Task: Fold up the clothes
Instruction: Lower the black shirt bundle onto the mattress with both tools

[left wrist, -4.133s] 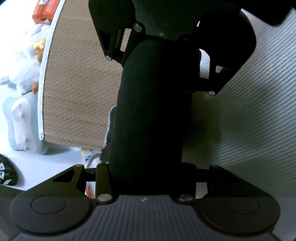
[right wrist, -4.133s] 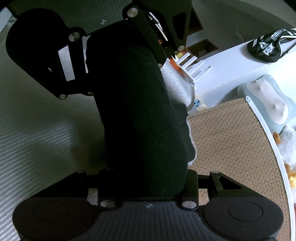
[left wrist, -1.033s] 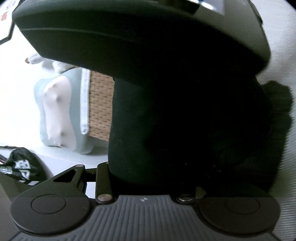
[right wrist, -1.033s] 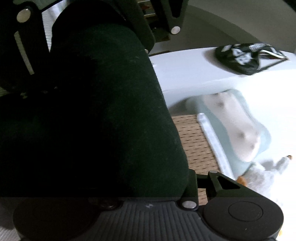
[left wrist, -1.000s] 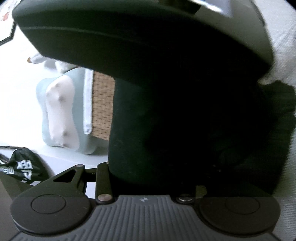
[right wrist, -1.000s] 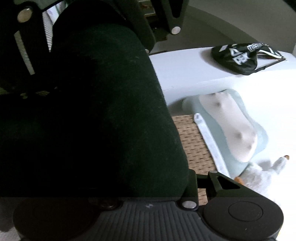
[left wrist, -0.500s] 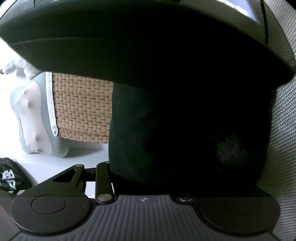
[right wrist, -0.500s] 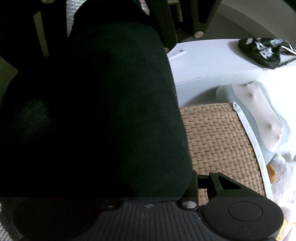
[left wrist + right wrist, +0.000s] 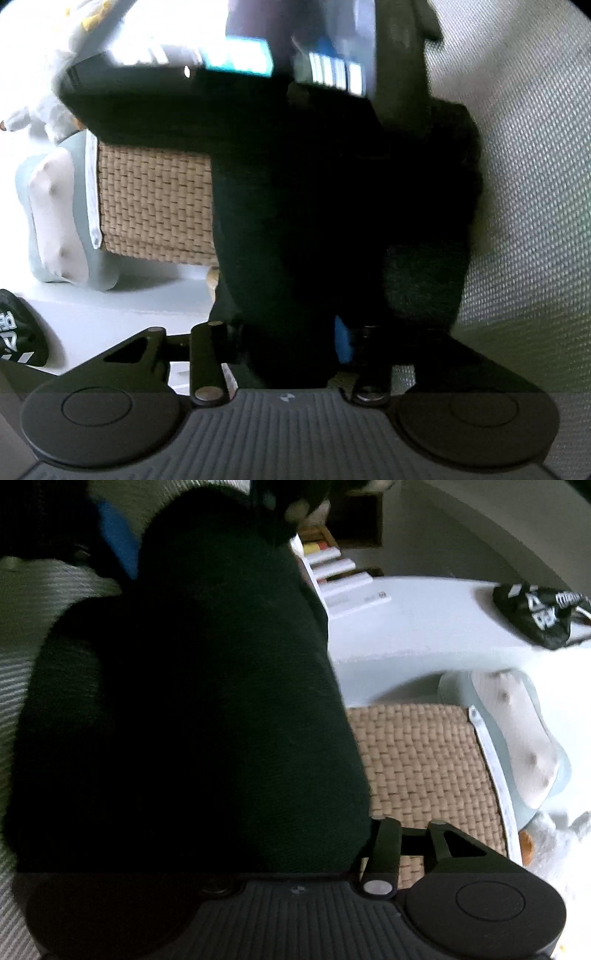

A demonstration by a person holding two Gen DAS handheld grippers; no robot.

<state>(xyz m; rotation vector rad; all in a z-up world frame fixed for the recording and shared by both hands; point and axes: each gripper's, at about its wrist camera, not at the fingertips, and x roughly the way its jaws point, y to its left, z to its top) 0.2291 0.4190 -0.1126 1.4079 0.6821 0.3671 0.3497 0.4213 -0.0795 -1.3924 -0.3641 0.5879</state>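
Left claw [image 9: 295,206]: its fingers are buried in the garment [image 9: 280,236], whose dark wad packs the gap between them. A blue strip [image 9: 342,340] by the claw's base lies right against the cloth's edge. The claw is clamped on the garment.
Right claw [image 9: 207,664]: the same dark cloth fills the space between its jaws and hides both fingers. The jaws have just been opening with the cloth between them. I cannot tell whether the pads press on it now.
Claws together: in the left wrist view the right claw shows blurred at the top, facing the left one across the garment.
Garment: a thick dark bundle between the two claws. It blocks the middle of the left view and the left and middle of the right view.
Under it: a grey ribbed cover [image 9: 524,192] beneath and to one side, and a tan woven mat [image 9: 424,768] to the other.
Past the mat: a pale blue cushion [image 9: 517,738] with a white middle, lying along the mat's white edge.
Further off: a black pouch [image 9: 535,616] with white letters on a white ledge [image 9: 406,635], and a white plush toy [image 9: 554,834] near the cushion.
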